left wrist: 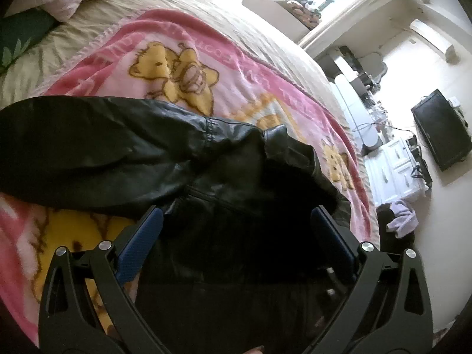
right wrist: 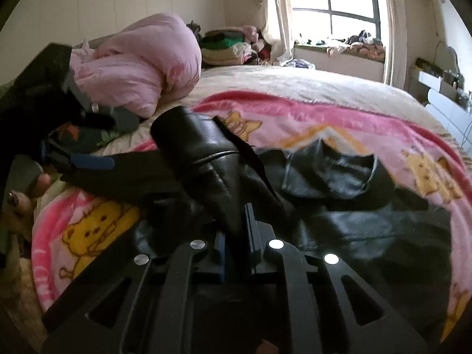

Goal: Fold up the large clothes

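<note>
Shiny black leather jacket (left wrist: 124, 144) crumpled on pink bear blanket (left wrist: 188, 59), right gripper (right wrist: 236, 224) pinching its sleeve, left gripper (left wrist: 236, 221) wide apart.

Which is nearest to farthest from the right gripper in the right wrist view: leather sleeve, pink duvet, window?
1. Leather sleeve: pinched in the right gripper, rising up-left.
2. Pink duvet: bundled at the bed's far left.
3. Window: back wall, beyond the bed.

Blown-out window (right wrist: 339, 8) backlight, fisheye-warped edges.
</note>
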`<action>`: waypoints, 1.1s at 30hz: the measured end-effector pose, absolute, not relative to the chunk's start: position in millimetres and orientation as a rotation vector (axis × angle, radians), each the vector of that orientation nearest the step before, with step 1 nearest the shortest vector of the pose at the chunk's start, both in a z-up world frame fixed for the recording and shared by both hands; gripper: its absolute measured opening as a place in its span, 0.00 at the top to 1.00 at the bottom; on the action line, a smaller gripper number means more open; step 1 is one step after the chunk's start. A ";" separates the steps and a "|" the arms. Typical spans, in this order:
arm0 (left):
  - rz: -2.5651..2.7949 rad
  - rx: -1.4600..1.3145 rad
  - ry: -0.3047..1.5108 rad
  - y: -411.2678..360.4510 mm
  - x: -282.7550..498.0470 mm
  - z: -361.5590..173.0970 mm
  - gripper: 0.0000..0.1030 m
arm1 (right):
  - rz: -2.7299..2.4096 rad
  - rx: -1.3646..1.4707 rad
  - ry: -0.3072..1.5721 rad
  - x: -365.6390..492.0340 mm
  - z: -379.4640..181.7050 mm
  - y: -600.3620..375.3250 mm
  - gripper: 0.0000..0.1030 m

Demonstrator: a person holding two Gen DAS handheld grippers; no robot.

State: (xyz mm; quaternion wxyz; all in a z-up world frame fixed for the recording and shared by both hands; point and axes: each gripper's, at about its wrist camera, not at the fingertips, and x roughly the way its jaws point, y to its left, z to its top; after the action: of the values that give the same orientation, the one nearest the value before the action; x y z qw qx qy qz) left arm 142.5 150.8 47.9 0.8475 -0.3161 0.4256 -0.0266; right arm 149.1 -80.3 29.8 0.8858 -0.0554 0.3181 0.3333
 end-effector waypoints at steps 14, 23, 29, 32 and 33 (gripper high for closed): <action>-0.174 -0.755 0.964 141.9 136.1 2.3 0.09 | 0.768 -0.071 0.736 112.5 9.4 -105.4 0.11; -0.179 -0.871 0.995 129.5 152.7 -36.1 0.13 | 0.650 -0.001 0.739 115.6 17.5 -161.5 0.12; -0.152 -0.772 0.987 109.7 173.5 -38.2 0.64 | 0.553 0.019 0.760 121.9 12.0 -203.3 0.23; -0.171 -0.721 0.952 102.2 175.2 -31.1 0.93 | 0.507 0.036 0.787 127.3 7.1 -223.9 0.34; -0.195 -0.722 0.923 100.9 173.5 -23.3 0.95 | 0.497 0.048 0.796 129.7 6.6 -230.9 0.41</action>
State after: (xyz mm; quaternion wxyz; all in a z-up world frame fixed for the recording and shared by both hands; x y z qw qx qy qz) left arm 173.5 100.9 -23.3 0.8287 -0.3402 0.4348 -0.0919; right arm 129.7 -230.9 6.6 0.8917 0.0231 0.3836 0.2393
